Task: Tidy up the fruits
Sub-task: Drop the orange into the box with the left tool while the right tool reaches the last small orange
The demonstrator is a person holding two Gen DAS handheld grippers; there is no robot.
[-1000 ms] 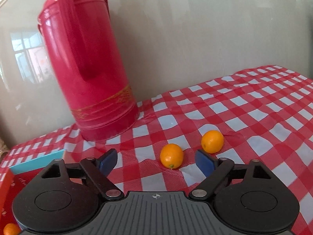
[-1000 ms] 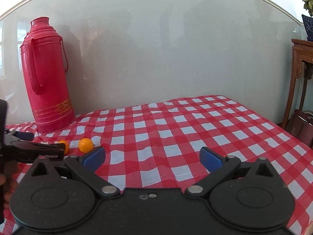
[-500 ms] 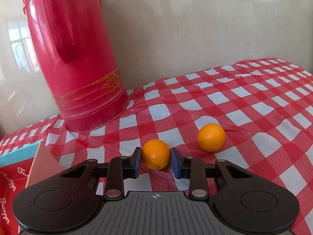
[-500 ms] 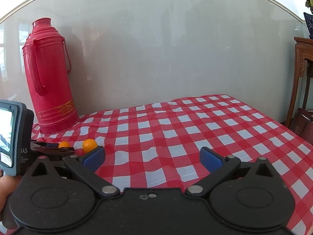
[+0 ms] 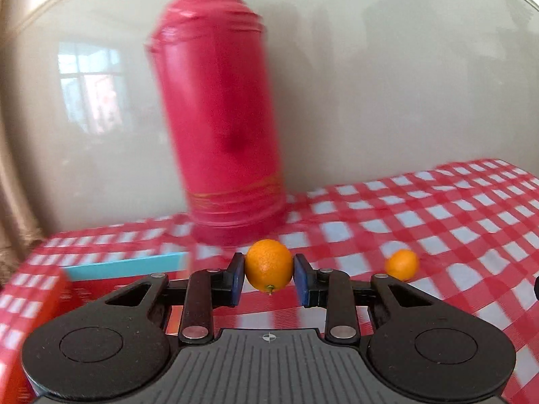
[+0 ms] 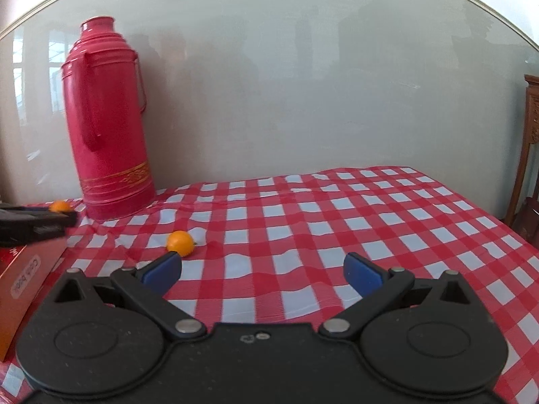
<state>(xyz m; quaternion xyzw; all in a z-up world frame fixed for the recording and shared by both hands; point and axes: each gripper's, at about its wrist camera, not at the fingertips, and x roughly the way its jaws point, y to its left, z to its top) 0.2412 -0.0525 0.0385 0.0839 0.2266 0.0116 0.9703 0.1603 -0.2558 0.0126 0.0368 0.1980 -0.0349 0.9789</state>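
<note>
My left gripper (image 5: 268, 273) is shut on a small orange (image 5: 268, 265) and holds it lifted above the red checked tablecloth (image 5: 454, 235). The same gripper (image 6: 60, 213) and orange (image 6: 60, 206) show at the left edge of the right wrist view, over the box. A second small orange (image 5: 402, 264) lies on the cloth to the right; in the right wrist view it (image 6: 180, 238) sits just beyond my left fingertip. My right gripper (image 6: 261, 271) is open and empty above the cloth.
A tall red thermos (image 5: 219, 128) stands at the back by the wall, also in the right wrist view (image 6: 107, 118). A red-orange box (image 5: 43, 289) with a light blue inner edge (image 5: 128, 265) lies at the left; its side shows in the right wrist view (image 6: 23, 279). A wooden stand (image 6: 529, 155) is far right.
My left gripper closed on the nearer orange and lifted it off the cloth, moving left toward the box. The right gripper shifted slightly, still open.
</note>
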